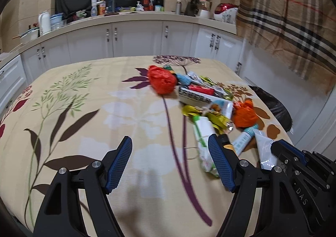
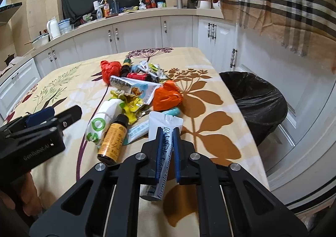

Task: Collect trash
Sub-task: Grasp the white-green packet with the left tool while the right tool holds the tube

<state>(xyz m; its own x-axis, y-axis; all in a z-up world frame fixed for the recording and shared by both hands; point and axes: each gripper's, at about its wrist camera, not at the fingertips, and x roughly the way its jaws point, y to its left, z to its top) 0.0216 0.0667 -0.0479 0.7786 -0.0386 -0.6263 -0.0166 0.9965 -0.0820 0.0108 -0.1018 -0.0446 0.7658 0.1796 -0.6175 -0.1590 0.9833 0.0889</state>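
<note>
I am holding a white tube (image 2: 162,144) with blue lettering between the pads of my right gripper (image 2: 167,129); the jaws are pinching nearly together on its flattened body, with the crimped end sticking out ahead of the fingertips and the cap end lying back under the gripper on the table (image 2: 212,98). Just left of the tube a small amber bottle (image 2: 113,138) with a black cap is lying on its side, and a slimmer white and teal tube (image 2: 138,131) is lying between the two. Beyond the bottle a white and green packet (image 2: 103,120) is resting, and further ahead the rest of the litter is heaped: yellow wrappers (image 2: 132,108), an orange bag (image 2: 167,96) and a red bag (image 2: 110,69). Off the table's right edge a bin lined with a black bag (image 2: 258,100) is standing on the floor. My left gripper (image 1: 170,142) is hovering over the flowered cloth to the left of the heap, its jaws standing wide apart with nothing between them.
</note>
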